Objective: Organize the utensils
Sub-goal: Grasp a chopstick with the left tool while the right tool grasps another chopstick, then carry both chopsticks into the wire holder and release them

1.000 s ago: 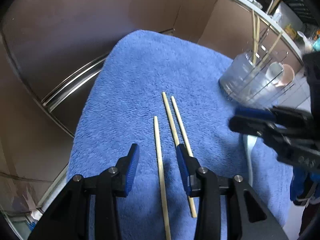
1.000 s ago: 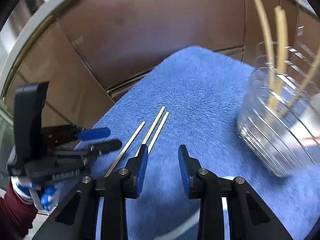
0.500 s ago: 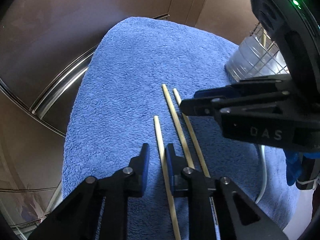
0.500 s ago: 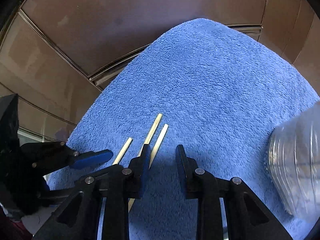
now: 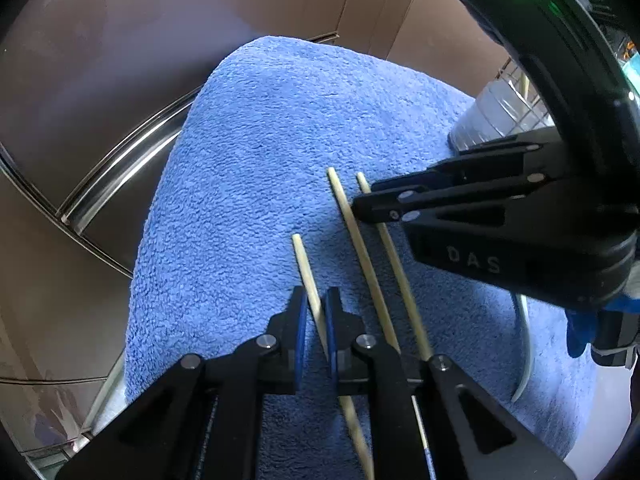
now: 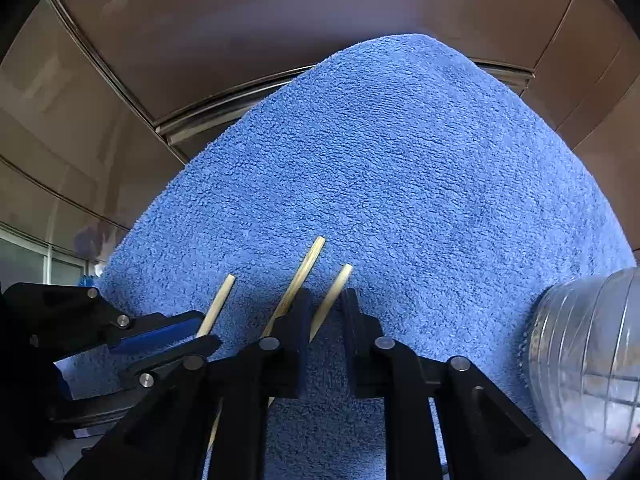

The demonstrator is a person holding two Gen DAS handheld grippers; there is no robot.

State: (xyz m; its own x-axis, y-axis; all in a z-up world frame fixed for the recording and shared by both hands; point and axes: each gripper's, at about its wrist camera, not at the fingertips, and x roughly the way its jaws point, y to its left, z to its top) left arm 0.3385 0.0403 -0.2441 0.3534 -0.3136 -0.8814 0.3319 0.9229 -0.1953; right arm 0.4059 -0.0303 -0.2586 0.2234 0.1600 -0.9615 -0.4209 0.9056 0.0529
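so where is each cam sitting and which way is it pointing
Left wrist: on the left gripper, looking down its fingers at three chopsticks on the blue towel; the right gripper enters from the right.
Right wrist: on the right gripper, facing the same towel; the left gripper shows lower left.
Shared: towel, chopsticks, clear jar.

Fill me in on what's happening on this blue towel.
A person with a gripper in each hand is picking chopsticks off the blue towel. The left gripper has its fingers close around the leftmost chopstick. The right gripper straddles the rightmost chopstick, fingers not yet closed. The middle chopstick lies untouched. A clear container with utensils stands at the towel's right edge.
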